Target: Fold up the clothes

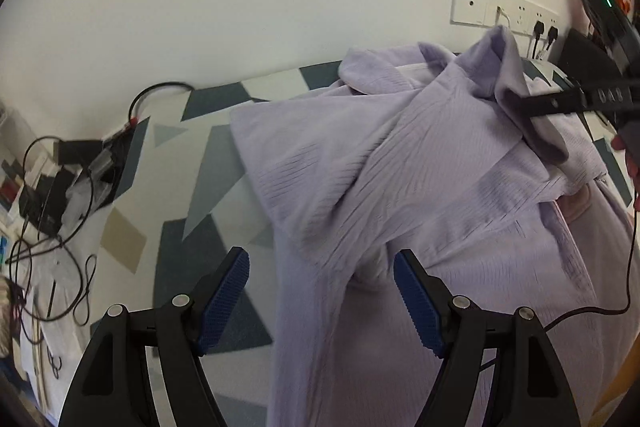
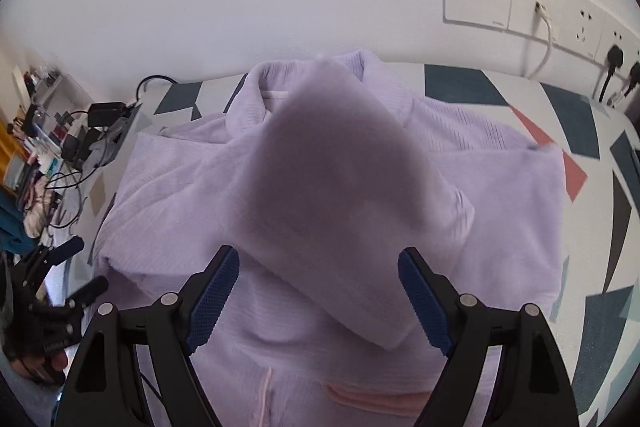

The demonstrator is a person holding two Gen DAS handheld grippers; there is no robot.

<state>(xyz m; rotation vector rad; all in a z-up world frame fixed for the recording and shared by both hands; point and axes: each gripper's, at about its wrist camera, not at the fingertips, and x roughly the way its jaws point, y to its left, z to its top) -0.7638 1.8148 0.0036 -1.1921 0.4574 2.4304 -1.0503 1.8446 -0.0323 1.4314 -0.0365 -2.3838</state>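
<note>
- Robe (image 1: 420, 167) lay on the patterned bed (image 1: 208, 163), near its far edge.
- Left gripper (image 1: 322, 291) stood wide, holding nothing.
- Right gripper (image 2: 319, 291) stood wide too, sleeve (image 2: 332, 163) draped loose over it.

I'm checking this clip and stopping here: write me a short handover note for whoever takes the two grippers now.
Left gripper: open, holding nothing, poised over the near part of the lilac garment.
Right gripper: its jaws look open in its own view, yet the left view shows a sleeve draped over its finger, lifted off the bed. Grip unclear.
Garment lies spread on the patterned bed, collar toward the wall.
Done: one side looks folded in over the body.
Left: lay the raised sleeve across, smooth it, then fold the body up.
</note>
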